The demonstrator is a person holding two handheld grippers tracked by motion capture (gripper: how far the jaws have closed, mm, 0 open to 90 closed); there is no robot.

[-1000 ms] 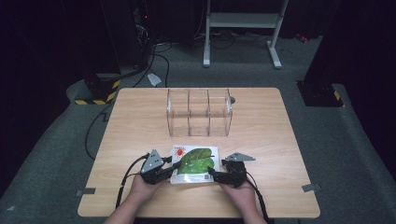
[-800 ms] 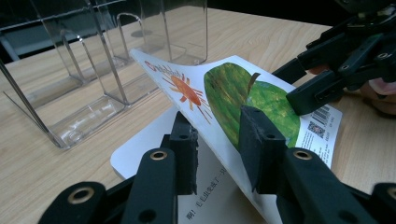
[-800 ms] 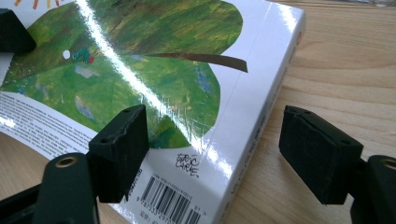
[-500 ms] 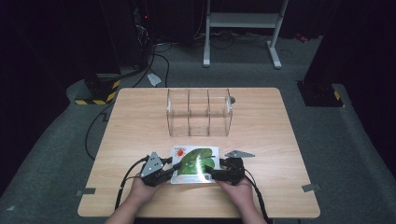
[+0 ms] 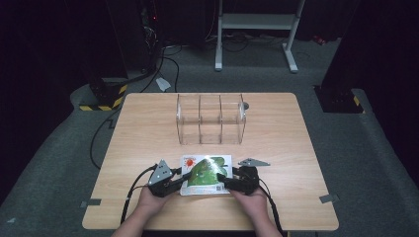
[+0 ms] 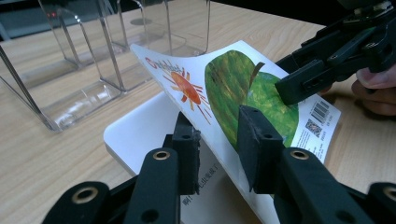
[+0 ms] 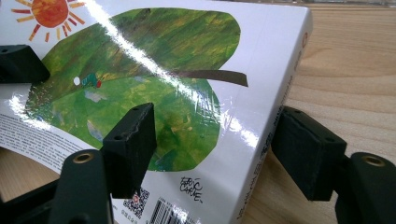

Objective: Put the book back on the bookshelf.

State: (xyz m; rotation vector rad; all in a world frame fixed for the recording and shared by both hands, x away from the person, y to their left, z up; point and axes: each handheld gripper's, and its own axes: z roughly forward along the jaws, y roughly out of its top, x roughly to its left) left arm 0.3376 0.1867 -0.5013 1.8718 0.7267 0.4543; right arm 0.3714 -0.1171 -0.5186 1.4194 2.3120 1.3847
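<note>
A glossy white picture book [image 5: 205,174] with a painted green leaf and an orange sun lies at the near edge of the pale wood-grain bench [image 5: 148,128]. The left tongs [image 6: 219,140] straddle its lifted, curling cover, jaws parted and not clenched. The right tongs [image 7: 212,140] bracket the book's spine corner, jaws apart. Behind it stands a clear, three-bay acrylic organizer [image 5: 211,118].
</note>
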